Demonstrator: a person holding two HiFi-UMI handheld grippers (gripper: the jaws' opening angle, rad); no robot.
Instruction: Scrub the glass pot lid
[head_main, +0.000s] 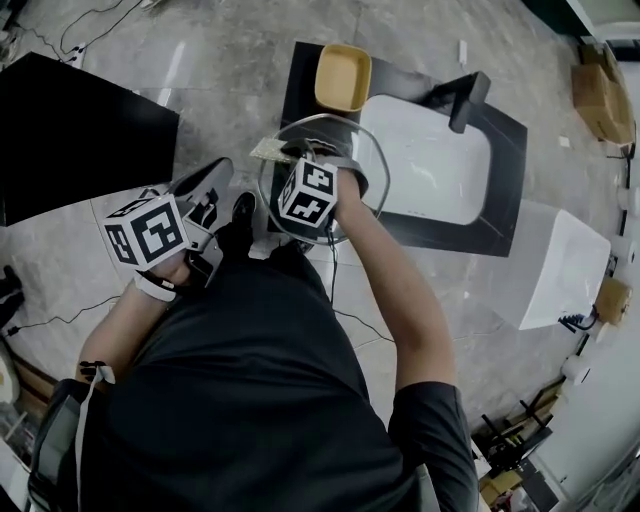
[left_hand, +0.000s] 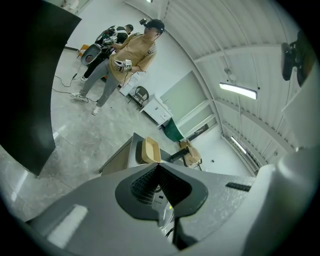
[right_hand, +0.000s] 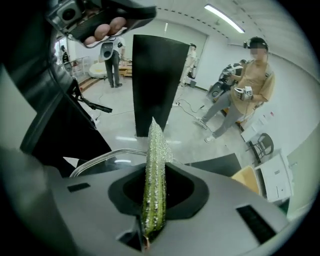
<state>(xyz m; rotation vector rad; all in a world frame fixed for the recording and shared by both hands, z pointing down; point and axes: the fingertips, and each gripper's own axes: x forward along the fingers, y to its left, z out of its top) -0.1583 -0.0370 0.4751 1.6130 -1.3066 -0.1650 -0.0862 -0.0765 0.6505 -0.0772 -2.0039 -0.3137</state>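
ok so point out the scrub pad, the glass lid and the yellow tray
scrub pad (right_hand: 154, 170), right gripper view, middle of the green strip clamped between the jaws
glass lid (head_main: 374, 160), head view, glass just inside its right rim
yellow tray (head_main: 343, 77), head view, its bare inner floor

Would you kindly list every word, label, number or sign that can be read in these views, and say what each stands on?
No readable text in any view.
Marker cubes: black-and-white square patterns only, no letters or digits.
Cardboard box: any print is too small to read.
Green scouring pad: no label visible.
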